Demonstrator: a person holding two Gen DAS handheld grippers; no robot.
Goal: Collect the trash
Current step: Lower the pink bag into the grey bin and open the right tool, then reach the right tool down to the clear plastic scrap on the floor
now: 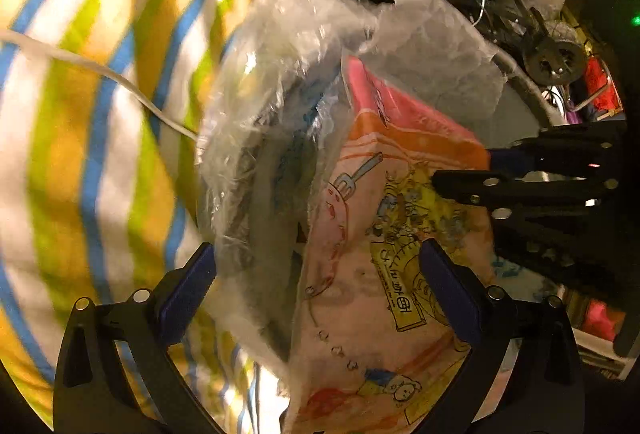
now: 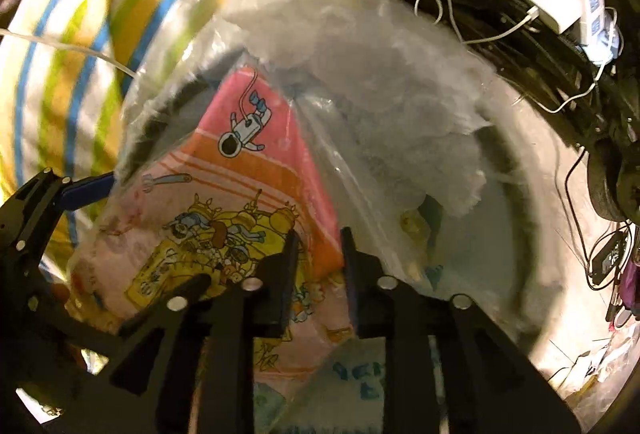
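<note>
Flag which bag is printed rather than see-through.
The pink-and-orange bag: it carries cartoon drawings, including an astronaut on the pink band. The clear bag lying around it is plain see-through plastic.

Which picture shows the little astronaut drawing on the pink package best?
The right wrist view: the astronaut sits whole and clear on the pink package. In the left wrist view that pink end is tilted away, so no astronaut can be made out.
</note>
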